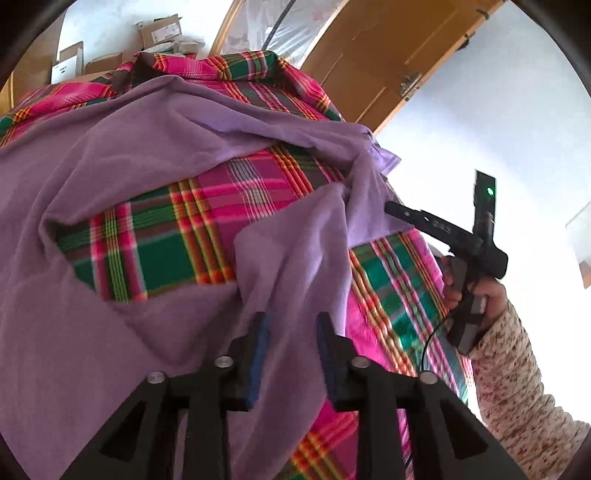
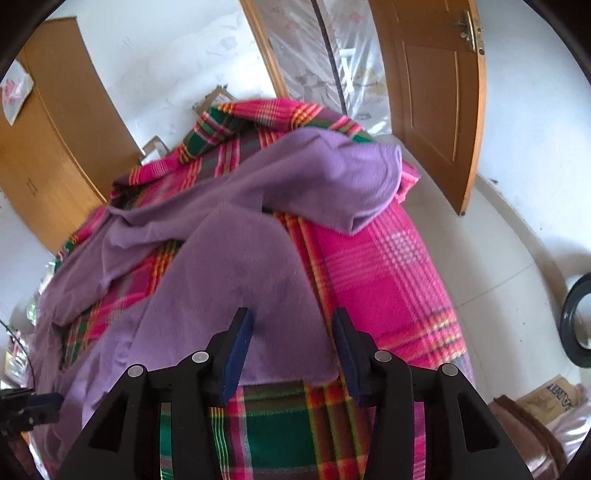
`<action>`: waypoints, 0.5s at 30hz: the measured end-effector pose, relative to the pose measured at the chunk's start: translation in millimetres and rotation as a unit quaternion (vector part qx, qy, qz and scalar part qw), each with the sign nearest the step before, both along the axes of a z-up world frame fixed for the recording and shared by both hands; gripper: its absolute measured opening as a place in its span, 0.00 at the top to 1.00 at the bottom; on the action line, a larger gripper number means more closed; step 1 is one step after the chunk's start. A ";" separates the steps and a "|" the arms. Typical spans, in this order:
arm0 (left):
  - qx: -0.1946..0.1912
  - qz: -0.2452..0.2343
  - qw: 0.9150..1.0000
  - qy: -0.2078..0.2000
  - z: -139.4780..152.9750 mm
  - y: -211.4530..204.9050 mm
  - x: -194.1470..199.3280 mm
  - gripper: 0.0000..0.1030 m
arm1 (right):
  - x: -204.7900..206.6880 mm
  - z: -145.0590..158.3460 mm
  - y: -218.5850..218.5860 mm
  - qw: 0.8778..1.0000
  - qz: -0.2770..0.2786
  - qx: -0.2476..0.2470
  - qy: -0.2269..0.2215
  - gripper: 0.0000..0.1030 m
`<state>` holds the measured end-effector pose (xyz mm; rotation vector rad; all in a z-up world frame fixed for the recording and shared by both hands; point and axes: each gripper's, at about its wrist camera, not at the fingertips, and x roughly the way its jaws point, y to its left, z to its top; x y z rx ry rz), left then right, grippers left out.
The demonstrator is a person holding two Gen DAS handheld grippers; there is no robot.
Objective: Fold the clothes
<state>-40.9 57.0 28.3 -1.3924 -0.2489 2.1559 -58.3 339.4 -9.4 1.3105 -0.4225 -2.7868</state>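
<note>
Left gripper (image 1: 291,354): blue-padded jaws spread apart, with a fold of the purple garment (image 1: 122,155) lying between and just beyond them. Whether the pads touch the cloth cannot be told; they do not pinch it.

Right gripper (image 2: 291,354): jaws likewise spread, nothing clamped. A rounded flap of the purple garment (image 2: 243,266) sits between the pads, its hem ending just behind the fingertips, over the plaid.

Garment: loosely crumpled, spread across the plaid blanket (image 1: 177,236) that covers the bed. Pink, green and red checks show through gaps in the purple cloth. In the left wrist view one bunched end reaches the bed's right edge, and the right gripper (image 1: 391,210) shows there from the side, its tip just beside or touching that bunch; contact is not resolvable. A hand (image 1: 476,291) in a speckled sleeve (image 1: 517,376) holds its handle.

Background: wooden door (image 2: 436,92) ajar beyond the bed's far edge, cardboard boxes (image 1: 162,33) by the far corner, wardrobe (image 2: 55,147) at left.
</note>
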 end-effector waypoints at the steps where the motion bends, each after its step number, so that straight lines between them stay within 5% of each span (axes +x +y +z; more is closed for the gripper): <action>1: -0.004 -0.003 1.000 0.003 0.2 -0.1 4.3 0.69 | 0.3 -1.4 -1.7 1.000 0.000 0.001 -0.001 0.59; 3: -0.013 -0.008 1.000 0.008 0.5 -0.1 12.9 0.68 | 2.2 -1.2 -5.6 1.000 -0.002 0.012 0.000 0.83; 6: -0.047 -0.021 0.998 0.024 -1.4 5.1 25.3 0.67 | 5.7 3.7 -6.3 1.000 -0.001 0.020 0.004 0.92; 15: -0.106 -0.068 0.991 0.040 -16.3 33.1 53.3 0.66 | 35.4 38.8 8.1 0.998 -0.029 0.026 0.053 0.92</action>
